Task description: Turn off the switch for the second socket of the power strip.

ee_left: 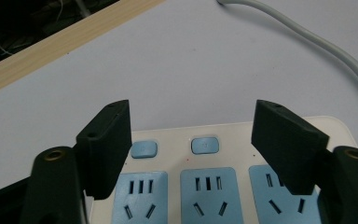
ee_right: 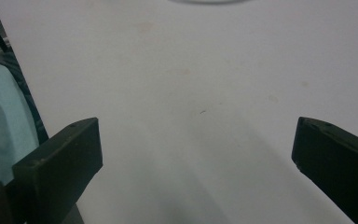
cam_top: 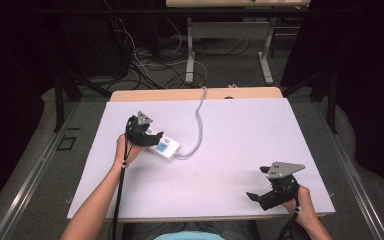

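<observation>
A white power strip (cam_top: 164, 146) with blue sockets lies left of the table's middle, its grey cable (cam_top: 198, 125) running to the far edge. My left gripper (cam_top: 152, 136) hovers over the strip's near end. In the left gripper view its jaws stand apart above the strip (ee_left: 242, 140), over the socket faces and two small blue buttons (ee_left: 205, 145), with the pads not pressing on anything. The cable (ee_left: 317, 42) curves off at the upper right. My right gripper (cam_top: 257, 182) rests near the front right corner, open, with bare table between its fingers (ee_right: 60, 158).
The white table top (cam_top: 240, 140) has a wooden strip (cam_top: 195, 94) along its far edge. Behind it are table legs and loose cables on the floor. A light blue cloth (ee_right: 0, 121) shows at the table's near edge in the right gripper view.
</observation>
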Demonstrator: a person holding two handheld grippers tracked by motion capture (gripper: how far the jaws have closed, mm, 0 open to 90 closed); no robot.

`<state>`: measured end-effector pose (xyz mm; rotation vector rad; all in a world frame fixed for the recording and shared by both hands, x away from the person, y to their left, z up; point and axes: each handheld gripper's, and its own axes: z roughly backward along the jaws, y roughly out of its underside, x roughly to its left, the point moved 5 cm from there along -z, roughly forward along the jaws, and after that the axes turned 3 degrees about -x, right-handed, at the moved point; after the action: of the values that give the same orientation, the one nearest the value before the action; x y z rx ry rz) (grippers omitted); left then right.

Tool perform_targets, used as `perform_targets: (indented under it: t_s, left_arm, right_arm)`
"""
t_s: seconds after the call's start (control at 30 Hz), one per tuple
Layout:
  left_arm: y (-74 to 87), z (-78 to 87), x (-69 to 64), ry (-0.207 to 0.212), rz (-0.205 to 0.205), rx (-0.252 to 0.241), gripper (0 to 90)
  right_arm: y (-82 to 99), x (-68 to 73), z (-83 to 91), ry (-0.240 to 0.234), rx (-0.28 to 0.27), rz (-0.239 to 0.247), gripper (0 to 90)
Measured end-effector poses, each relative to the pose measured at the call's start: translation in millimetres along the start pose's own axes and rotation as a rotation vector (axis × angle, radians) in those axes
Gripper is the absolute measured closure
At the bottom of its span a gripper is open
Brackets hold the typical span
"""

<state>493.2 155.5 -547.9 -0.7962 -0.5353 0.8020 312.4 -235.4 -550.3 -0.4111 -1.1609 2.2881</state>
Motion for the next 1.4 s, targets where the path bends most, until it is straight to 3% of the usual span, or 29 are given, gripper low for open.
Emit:
perform_targets:
  t_s: [0.23,0.37,0.47,0.5,0.53,0.57,0.67,0.7,0.83,1.0,1.03,1.27,1.3,1.4]
  left_arm:
    - [3.9,-5.0,5.5,-0.001,0.0,0.021,47.7]
    - [6.5,-9.0,6.8,0.024,0.019,0.025,59.1]
    - [7.0,-10.4,6.2,0.044,0.011,0.019,73.9]
    - [7.0,-10.9,5.2,0.055,0.009,0.019,84.6]
    - [6.9,-11.0,4.4,0.061,0.005,0.023,88.3]
    - [6.2,-13.5,3.1,0.055,0.008,-0.003,89.7]
    - [6.5,-14.8,1.1,0.064,0.008,0.001,89.9]
    - [6.9,-13.3,1.5,0.079,-0.002,0.026,89.9]
    - [7.4,-16.4,0.6,0.067,0.008,0.007,89.9]
    - [9.4,-16.4,1.6,0.082,0.003,0.037,89.9]
    - [9.9,-18.5,0.7,0.075,0.014,0.02,89.9]
    - [12.9,-20.8,1.7,0.075,0.006,0.033,89.9]
    - [13.9,-20.6,1.6,0.09,0.01,0.047,89.9]
    - [14.6,-21.5,2.5,0.08,0.012,0.034,89.9]
  right_arm:
    - [-0.4,0.1,-1.3,0.008,-0.005,-0.002,1.2]
    - [-0.3,-0.3,-0.5,0.002,0.004,0.005,1.2]
    - [-0.2,-0.1,-0.9,0.004,0.004,-0.001,1.2]
    - [-0.4,-0.5,-1.0,0.004,0.003,0.003,1.2]
    - [-0.6,-0.5,-1.6,0.006,-0.006,0.004,1.2]
    - [-0.3,-0.4,-0.9,0.003,0.004,0.002,1.2]
    - [-0.5,-0.5,-1.2,0.0,-0.005,0.005,1.2]
    - [-0.4,-0.3,-1.3,0.003,-0.005,0.002,1.2]
    - [-0.5,-0.8,-1.3,0.005,0.0,0.006,1.2]
    - [-0.7,-0.7,-1.8,0.005,-0.005,0.003,1.2]
    - [-0.7,-0.7,-1.8,0.005,-0.005,0.004,1.2]
    - [-0.6,-0.8,-1.7,0.007,-0.006,0.005,1.2]
    - [-0.5,-0.6,-1.2,0.006,0.0,0.003,1.2]
    - [-0.4,-0.4,-1.0,0.003,0.003,0.003,1.2]
